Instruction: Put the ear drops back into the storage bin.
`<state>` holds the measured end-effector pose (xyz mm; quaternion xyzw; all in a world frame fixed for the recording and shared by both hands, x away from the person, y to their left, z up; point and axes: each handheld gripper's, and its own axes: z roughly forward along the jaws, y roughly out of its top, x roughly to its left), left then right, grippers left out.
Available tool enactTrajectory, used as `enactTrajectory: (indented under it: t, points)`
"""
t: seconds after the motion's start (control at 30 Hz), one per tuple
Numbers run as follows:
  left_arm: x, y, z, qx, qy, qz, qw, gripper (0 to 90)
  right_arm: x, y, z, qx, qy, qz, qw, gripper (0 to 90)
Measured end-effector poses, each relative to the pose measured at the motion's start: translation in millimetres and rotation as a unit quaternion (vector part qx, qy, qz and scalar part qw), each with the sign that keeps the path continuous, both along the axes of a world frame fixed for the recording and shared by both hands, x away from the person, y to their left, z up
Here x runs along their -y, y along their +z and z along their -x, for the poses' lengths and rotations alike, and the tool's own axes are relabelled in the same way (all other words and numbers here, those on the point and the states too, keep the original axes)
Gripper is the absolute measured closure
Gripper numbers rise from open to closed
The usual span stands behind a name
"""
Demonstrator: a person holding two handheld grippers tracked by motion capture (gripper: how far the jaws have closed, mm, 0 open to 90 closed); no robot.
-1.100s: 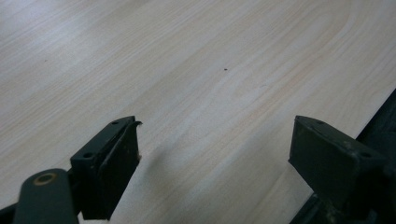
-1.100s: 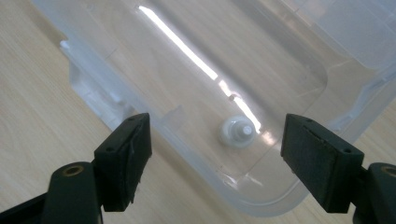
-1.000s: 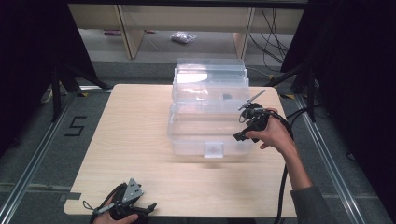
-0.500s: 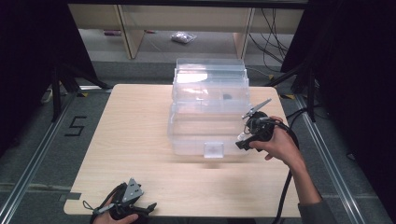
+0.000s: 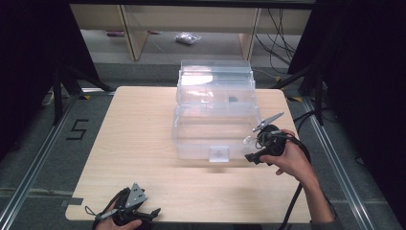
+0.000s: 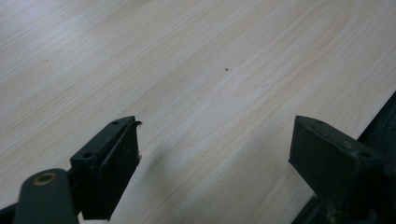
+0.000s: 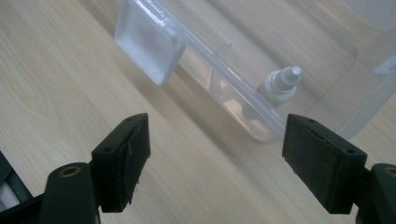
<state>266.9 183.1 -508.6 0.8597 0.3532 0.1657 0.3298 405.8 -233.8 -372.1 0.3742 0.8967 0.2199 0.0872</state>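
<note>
The table carries a clear plastic box at its twelve o'clock side, lid up. The right claw sits at the box's four o'clock corner, jaws wide, gripping nothing. The left claw, at the table's seven o'clock, gapes empty. A small white bottle lies inside the box.

both grippers black: left gripper carries a grey three-cornered plate; right gripper, beside the clear box, trails a black cable. jaws blocky, matt, with small screw holes; brass-ringed pivot at each left jaw's base.
</note>
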Motion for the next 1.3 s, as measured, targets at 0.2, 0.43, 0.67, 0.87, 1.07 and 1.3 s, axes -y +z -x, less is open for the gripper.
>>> enactTrajectory:
  t: [0.2,0.43,0.67,0.87,1.07,1.3]
  points:
    - [-0.2,0.3,0.4,0.003,-0.001,0.001,1.0000,15.3,-0.7,-5.2,1.6,0.003,0.007,-0.006,1.0000,23.5]
    - [-0.1,0.4,1.0,0.002,-0.003,0.001,1.0000,15.3,-2.6,-8.3,7.3,0.006,0.004,-0.016,0.9998,22.7]
    - [-0.4,0.6,0.7,0.003,-0.002,0.000,1.0000,15.3,-1.7,-17.5,12.5,0.020,0.008,-0.047,0.9987,21.9]
    - [0.4,0.3,0.9,0.005,0.001,-0.002,1.0000,15.3,-0.6,-24.5,18.1,0.022,0.003,-0.055,0.9982,21.9]
    - [0.0,1.1,1.6,0.003,-0.004,0.007,1.0000,15.3,-0.7,-28.4,20.9,0.032,0.003,-0.054,0.9980,22.1]
    - [-0.2,1.1,1.2,0.002,-0.005,0.003,1.0000,15.2,-2.4,-32.7,24.2,0.046,0.006,-0.059,0.9972,22.1]
